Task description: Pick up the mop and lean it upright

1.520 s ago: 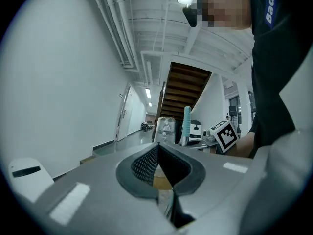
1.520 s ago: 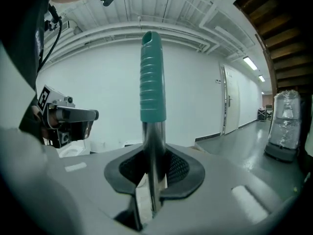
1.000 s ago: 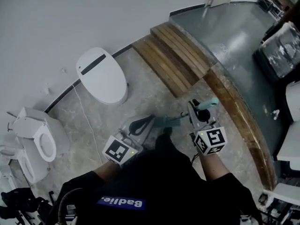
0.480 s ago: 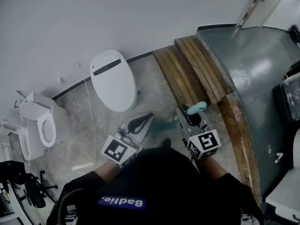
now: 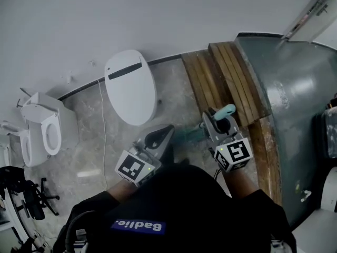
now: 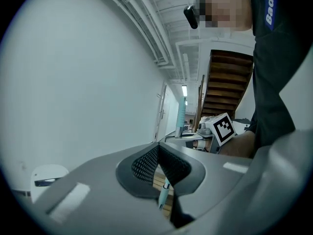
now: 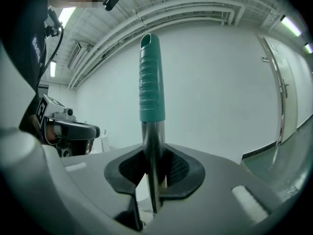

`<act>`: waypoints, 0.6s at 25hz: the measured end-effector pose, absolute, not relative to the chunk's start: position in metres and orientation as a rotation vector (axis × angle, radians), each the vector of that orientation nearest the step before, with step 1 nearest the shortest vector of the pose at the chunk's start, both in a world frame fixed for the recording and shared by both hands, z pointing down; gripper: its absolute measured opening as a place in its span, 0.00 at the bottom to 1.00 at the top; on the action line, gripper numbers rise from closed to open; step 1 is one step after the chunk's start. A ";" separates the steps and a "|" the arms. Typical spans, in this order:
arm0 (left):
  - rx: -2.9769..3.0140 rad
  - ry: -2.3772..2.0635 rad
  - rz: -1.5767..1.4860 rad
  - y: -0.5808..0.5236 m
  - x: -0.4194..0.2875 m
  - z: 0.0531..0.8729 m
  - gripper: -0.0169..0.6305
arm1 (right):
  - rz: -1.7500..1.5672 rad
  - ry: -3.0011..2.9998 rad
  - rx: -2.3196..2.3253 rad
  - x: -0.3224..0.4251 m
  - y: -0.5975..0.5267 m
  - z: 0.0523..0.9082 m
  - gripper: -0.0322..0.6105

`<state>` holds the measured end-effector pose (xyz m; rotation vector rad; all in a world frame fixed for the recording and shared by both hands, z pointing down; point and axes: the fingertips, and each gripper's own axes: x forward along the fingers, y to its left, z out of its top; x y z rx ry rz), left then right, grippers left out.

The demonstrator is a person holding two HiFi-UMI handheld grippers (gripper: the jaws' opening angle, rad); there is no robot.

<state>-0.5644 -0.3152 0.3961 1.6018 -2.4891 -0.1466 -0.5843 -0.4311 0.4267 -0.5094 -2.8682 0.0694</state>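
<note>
Teal-handled mop (image 7: 149,82) stands near upright in the right gripper (image 7: 154,171), jaws clamped on its steel shaft just below the handle; left gripper (image 6: 157,152) is closed on nothing alongside; the lift looks done, so next comes resting the handle against the wall (image 5: 158,15)

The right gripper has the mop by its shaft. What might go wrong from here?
1. The right gripper alone clamps the mop on its metal shaft just below the teal grip. The left gripper is shut, apparently empty, so the mop could slip or swing.
2. The closed toilet and wooden steps sit close, and a swinging lower end might strike them.
</note>
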 end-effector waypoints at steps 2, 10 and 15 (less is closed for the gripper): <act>1.612 -2.485 -0.170 -0.318 -0.585 0.400 0.06 | 0.057 -2.867 -0.496 -0.602 -0.438 0.429 0.16; 1.708 -2.459 -0.232 -0.328 -0.697 0.388 0.06 | -0.022 -2.848 -0.416 -0.680 -0.457 0.429 0.16; 1.733 -2.426 -0.233 -0.322 -0.748 0.390 0.06 | -0.060 -2.844 -0.342 -0.726 -0.473 0.436 0.16</act>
